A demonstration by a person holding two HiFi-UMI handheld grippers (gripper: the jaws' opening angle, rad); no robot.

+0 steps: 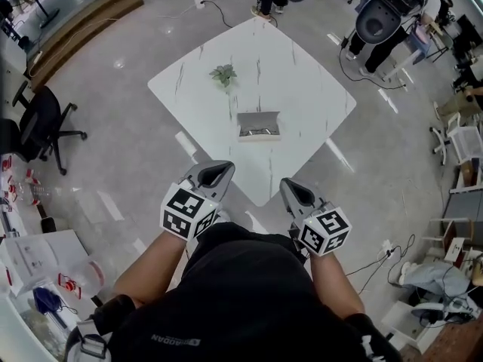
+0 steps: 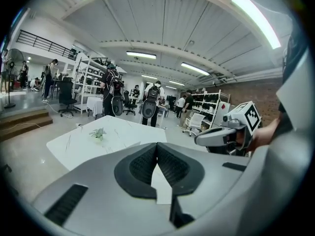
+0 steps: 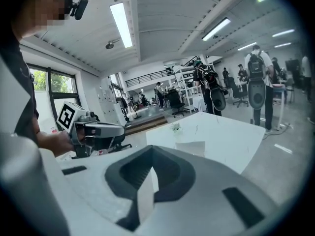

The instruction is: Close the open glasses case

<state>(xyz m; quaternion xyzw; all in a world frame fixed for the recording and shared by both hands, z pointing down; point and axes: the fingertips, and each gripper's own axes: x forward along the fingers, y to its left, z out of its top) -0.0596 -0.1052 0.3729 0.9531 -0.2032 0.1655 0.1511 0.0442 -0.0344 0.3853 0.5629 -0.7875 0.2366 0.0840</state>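
Note:
The glasses case [image 1: 259, 125] lies open in the middle of the white marble table [image 1: 302, 89], grey, with its lid standing up at the far side. In the right gripper view the glasses case [image 3: 191, 148] shows as a pale box beyond the jaws. My left gripper [image 1: 218, 170] and right gripper [image 1: 291, 188] hang side by side close to my body, short of the table's near corner and well apart from the case. The jaws of both meet at the tips with nothing between them. In the left gripper view the left gripper [image 2: 157, 144] hides the case.
A small potted plant [image 1: 223, 74] stands on the table beyond the case. A black office chair [image 1: 41, 123] is on the floor to the left. People with backpack rigs [image 1: 381, 17] stand at the far right. Cables and cluttered shelves [image 1: 34, 262] line the room's edges.

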